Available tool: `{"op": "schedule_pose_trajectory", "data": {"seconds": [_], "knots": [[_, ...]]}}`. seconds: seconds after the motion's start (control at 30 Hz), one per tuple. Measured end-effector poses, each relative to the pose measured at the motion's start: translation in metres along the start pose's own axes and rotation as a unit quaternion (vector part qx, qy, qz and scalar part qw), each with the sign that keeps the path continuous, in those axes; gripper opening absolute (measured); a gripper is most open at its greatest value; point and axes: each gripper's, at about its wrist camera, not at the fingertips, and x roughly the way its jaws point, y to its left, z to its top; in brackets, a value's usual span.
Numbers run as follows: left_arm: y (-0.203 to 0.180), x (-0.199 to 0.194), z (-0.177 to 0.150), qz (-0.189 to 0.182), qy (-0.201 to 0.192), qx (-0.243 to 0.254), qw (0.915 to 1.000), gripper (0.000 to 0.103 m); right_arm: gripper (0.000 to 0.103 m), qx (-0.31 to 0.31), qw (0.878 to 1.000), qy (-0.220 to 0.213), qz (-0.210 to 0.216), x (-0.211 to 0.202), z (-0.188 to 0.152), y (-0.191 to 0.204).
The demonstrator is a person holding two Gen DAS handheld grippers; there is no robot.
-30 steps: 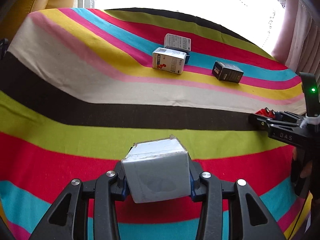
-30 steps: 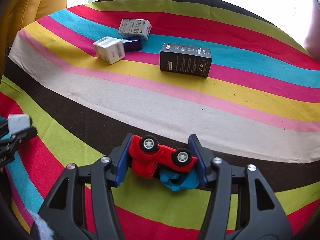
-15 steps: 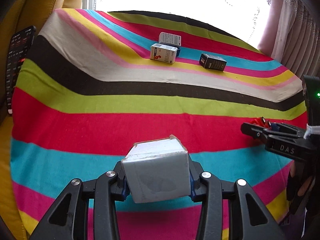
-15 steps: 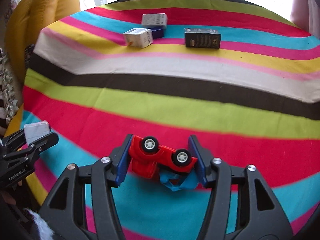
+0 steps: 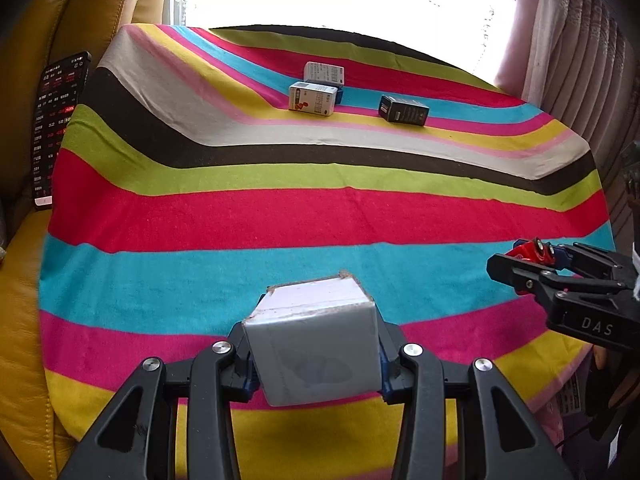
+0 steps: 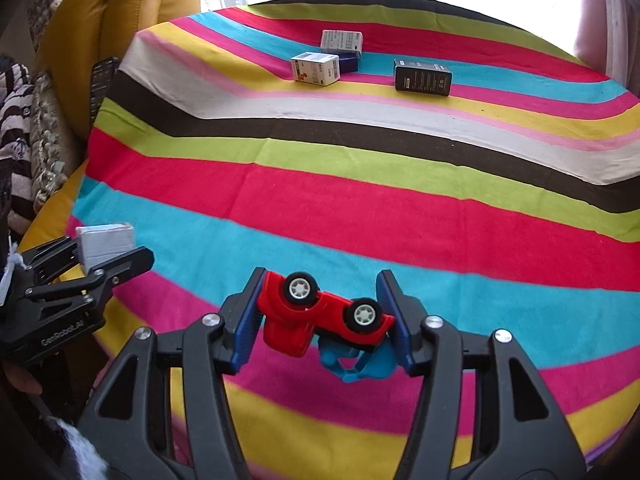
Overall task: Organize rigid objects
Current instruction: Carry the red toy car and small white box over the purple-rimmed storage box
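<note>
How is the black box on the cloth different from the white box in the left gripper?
The black box is dark and rests on the striped cloth far away; the white box is pale and plain, clamped in the left gripper above the cloth. The black box carries print; the white box shows only a faint smudge. Both are small cartons.

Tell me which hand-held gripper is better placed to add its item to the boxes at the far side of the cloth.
Probably left, though it's close. Both are full and equally far back. The left hand-held gripper carries a white box, lined up with the two stacked boxes; the right hand-held gripper holds a red toy car.
</note>
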Motion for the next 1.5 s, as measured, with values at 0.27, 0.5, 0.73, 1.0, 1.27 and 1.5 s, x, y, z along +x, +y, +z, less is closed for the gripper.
{"op": "schedule_pose_trajectory", "data": {"seconds": [0.27,0.5,0.73,1.0,1.27,1.5], "knots": [[-0.017,-0.013,-0.009,-0.009,-0.002,0.019,0.9998,0.044,0.059,0.002,1.000,-0.017,-0.013,-0.034,-0.016,0.000],[-0.048,-0.025,-0.009,-0.026,-0.010,0.054,0.9982,0.044,0.059,0.014,0.999,-0.034,-0.030,-0.067,-0.033,-0.014],[-0.086,-0.035,-0.012,-0.042,-0.015,0.105,0.9935,0.044,0.059,0.039,0.997,-0.047,-0.047,-0.101,-0.053,-0.035],[-0.141,-0.050,-0.014,-0.070,-0.025,0.173,0.9820,0.044,0.059,0.065,0.993,-0.054,-0.078,-0.133,-0.084,-0.061],[-0.207,-0.065,-0.014,-0.118,-0.031,0.244,0.9622,0.044,0.059,0.118,0.985,-0.052,-0.117,-0.163,-0.123,-0.101],[-0.263,-0.079,-0.023,-0.165,-0.027,0.307,0.9370,0.044,0.059,0.171,0.971,-0.054,-0.155,-0.190,-0.159,-0.139]]}}
